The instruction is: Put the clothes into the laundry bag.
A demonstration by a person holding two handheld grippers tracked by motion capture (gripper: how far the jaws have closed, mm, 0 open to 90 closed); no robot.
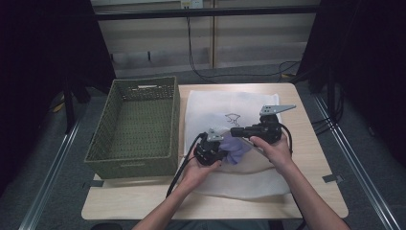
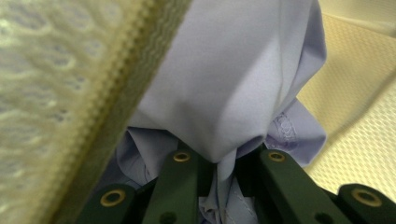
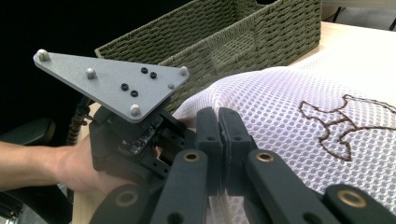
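Two pinches to lose here. Left gripper (image 1: 221, 144) clamped tight on a gathered fold of the lavender cloth (image 2: 224, 84); right gripper (image 3: 218, 116) shut on a thin pinch of the white mesh laundry bag (image 3: 280, 107), close by its hem. Lavender cloth bunched between the two grippers, just above the near part of the bag on the bench (image 1: 311, 158), right against the bag's hemmed edge. Likely trouble: slick fabric sliding out of the left pinch under a quick pull, with only a narrow fold caught. May also snag on the hem and drag the whole bag along, or tear the mesh free of the right pinch, so thin a bite being held there. Risks tangling, too, with the grippers so near each other and a cable trailing by the left wrist. As for containers: mesh bag lying flat, embroidered mark up, nothing more to be made out inside than the lavender cloth at its mouth. Green woven basket (image 1: 129, 165) just left of the bag, touching or nearly so, with a bare floor.
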